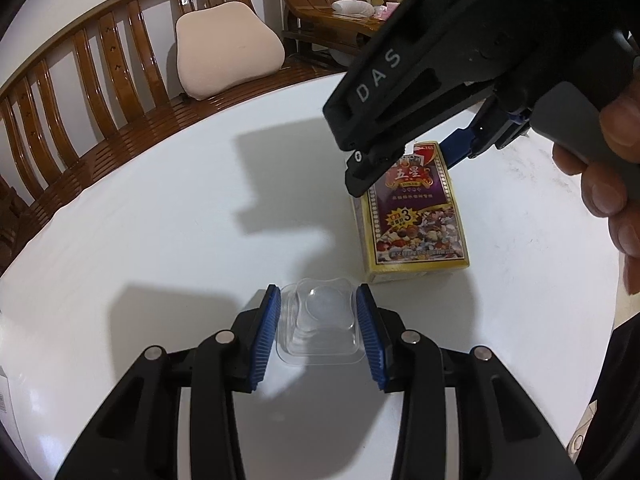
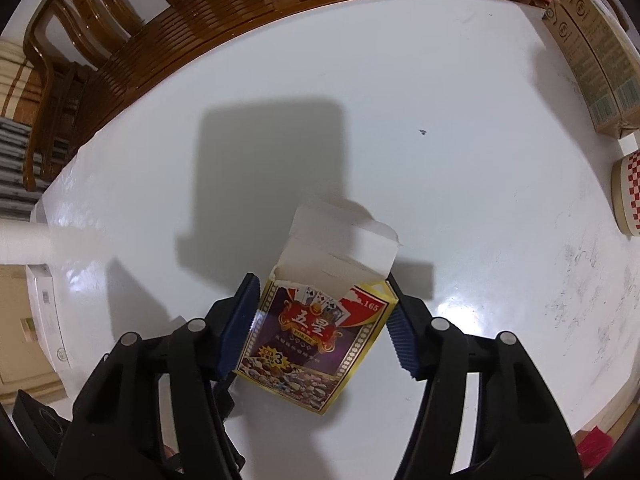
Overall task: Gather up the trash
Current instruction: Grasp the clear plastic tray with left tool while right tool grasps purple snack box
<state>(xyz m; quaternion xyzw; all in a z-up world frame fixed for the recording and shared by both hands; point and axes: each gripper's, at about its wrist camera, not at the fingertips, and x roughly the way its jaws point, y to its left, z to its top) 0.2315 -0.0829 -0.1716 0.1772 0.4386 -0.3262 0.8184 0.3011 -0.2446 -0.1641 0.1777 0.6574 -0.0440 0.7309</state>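
A clear plastic blister tray (image 1: 320,320) lies on the white table (image 1: 160,240), between the blue pads of my left gripper (image 1: 319,334); the jaws are open around it, close to its sides. A yellow and purple playing-card box (image 2: 316,340) with its white flap torn open lies on the table; it also shows in the left wrist view (image 1: 416,216). My right gripper (image 2: 324,330) straddles the box with both pads near its sides, still open. The right gripper's body (image 1: 440,60) and the hand holding it hang over the box in the left wrist view.
A wooden bench (image 1: 100,92) with a beige cushion (image 1: 228,56) runs along the table's far edge. Cardboard cartons (image 2: 592,52) and a red-checked round container (image 2: 628,196) stand at the table's right. A white box (image 2: 44,316) lies at the left.
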